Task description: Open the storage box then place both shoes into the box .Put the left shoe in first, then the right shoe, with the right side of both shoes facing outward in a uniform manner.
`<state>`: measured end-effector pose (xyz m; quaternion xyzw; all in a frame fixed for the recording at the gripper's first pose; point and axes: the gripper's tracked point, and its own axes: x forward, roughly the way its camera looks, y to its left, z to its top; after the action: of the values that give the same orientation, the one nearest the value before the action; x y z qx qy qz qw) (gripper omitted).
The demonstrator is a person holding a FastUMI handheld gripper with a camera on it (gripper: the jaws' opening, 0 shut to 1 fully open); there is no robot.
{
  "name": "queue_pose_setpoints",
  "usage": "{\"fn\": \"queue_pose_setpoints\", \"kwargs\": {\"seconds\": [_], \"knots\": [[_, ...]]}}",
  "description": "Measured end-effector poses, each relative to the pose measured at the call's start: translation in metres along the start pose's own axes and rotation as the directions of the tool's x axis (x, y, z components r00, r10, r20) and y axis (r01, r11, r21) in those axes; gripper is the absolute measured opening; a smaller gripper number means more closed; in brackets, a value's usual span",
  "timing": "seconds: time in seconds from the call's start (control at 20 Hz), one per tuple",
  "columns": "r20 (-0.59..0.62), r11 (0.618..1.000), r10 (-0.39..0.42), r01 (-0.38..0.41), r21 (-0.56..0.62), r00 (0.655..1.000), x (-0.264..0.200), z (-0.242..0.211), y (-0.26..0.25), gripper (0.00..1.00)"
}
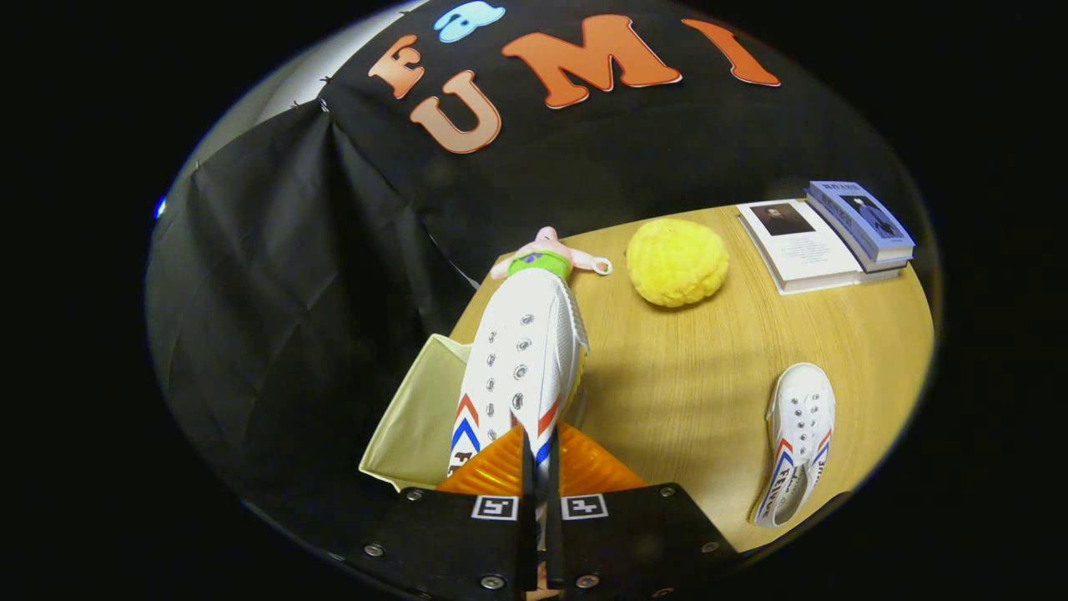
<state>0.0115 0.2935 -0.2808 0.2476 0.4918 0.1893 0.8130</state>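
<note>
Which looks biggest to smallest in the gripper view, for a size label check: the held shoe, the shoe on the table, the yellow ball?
1. Held shoe, clamped in the gripper; nearness inflates it.
2. Shoe on the table and yellow ball look alike; unranked.

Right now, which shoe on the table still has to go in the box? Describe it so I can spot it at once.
Start at the wooden table and find the yellow fluffy ball. Nearer the gripper and off to its right lies the loose white shoe, flat on the tabletop. Unlike the other white shoe, clamped between the fingers above the open box, nothing touches it.
</note>
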Motion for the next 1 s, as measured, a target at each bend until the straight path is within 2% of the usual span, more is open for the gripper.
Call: {"fn": "queue_pose_setpoints", "kwargs": {"seconds": [0.25,0.45,0.75,1.0], "knots": [[-0.010,0.996,0.082,-0.082,-0.021,0.997,0.006,0.009,0.049,0.05],[-0.060,0.990,0.117,-0.122,-0.077,0.991,0.026,-0.010,0.076,0.04],[-0.105,0.985,0.093,-0.107,-0.137,0.990,0.066,-0.035,0.080,0.04],[-0.109,0.976,0.056,-0.078,-0.205,0.992,0.076,-0.040,0.075,0.05]]}}
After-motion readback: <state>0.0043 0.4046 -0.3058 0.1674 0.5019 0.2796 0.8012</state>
